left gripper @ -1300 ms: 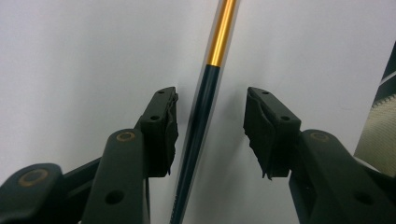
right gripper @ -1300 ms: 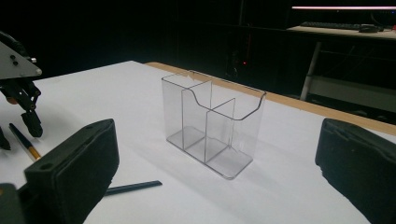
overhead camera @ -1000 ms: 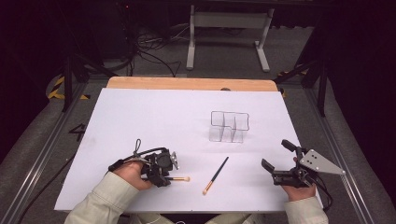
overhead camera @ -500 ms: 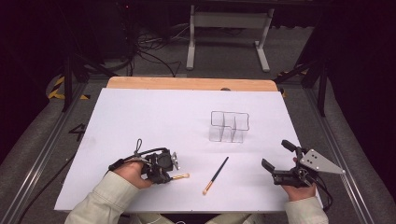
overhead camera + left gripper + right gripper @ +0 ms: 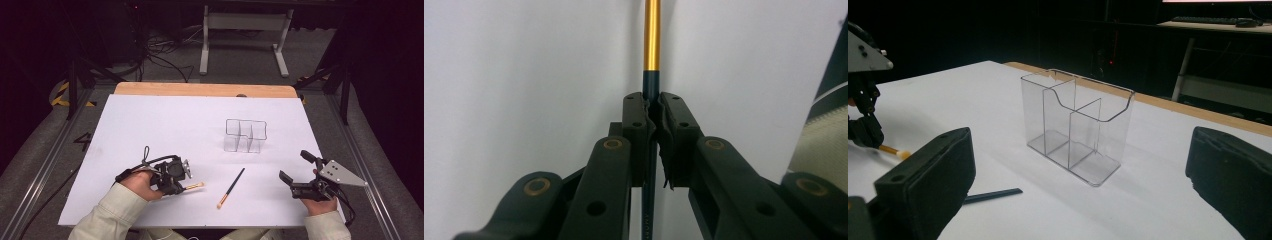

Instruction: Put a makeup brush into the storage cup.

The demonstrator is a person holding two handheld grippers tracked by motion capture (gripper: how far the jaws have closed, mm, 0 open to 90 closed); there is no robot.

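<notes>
While nothing yet stands in the clear plastic three-compartment holder (image 5: pixel 245 136), the work looks barely begun: one pick-up is under way and every placing remains.

At about eight o'clock on the white table sheet (image 5: pixel 165 125), the left gripper (image 5: pixel 181 176) has just been closing, and its jaws are now pinched together on the dark-handled brush with a gold ferrule (image 5: pixel 652 45); the handle runs between the pads, and the gold end points out toward three o'clock, low over the sheet.

Near six o'clock, the second slim black brush with an orange tip (image 5: pixel 231 187) lies loose on the sheet, apart from both grippers.

The holder stands upright around one o'clock, empty.

At four o'clock the right gripper (image 5: pixel 295 174) rests with jaws wide apart, gripping nothing, facing the holder.
</notes>
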